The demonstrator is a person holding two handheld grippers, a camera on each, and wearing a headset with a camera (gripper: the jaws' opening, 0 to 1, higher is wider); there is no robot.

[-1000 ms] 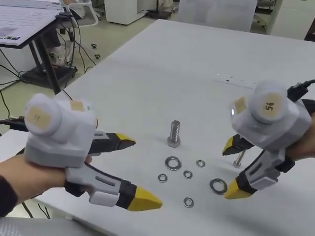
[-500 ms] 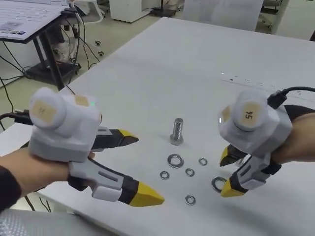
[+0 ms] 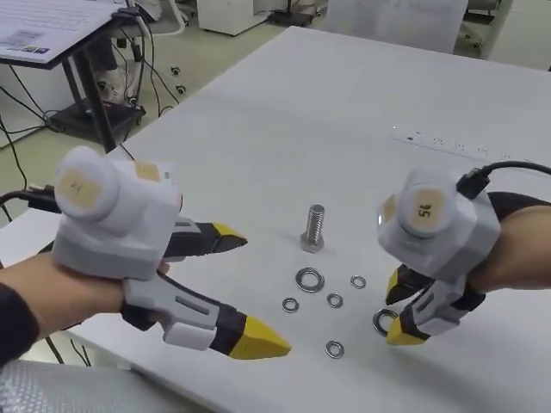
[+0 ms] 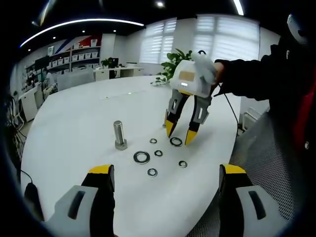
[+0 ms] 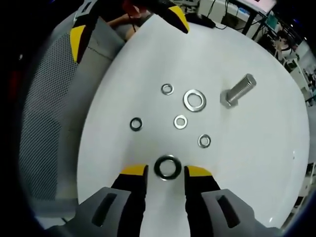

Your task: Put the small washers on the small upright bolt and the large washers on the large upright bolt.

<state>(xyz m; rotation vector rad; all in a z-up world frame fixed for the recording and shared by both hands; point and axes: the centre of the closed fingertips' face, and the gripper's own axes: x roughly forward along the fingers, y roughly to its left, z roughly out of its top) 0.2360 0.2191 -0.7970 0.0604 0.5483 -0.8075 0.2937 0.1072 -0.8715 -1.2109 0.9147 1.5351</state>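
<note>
The large bolt stands head-down on the white table. One large washer lies just in front of it. A second large washer lies flat between the lowered yellow tips of my right gripper, which is open with a small gap on each side. Several small washers are scattered around. My left gripper hovers wide open and empty to the left of the washers.
The table's near edge runs just below the washers. A printed strip lies on the table further back. A desk with papers and floor cables sit beyond the left edge.
My right gripper has come down and inward, so its tips now straddle the large washer on the table. The left gripper has hardly moved.
</note>
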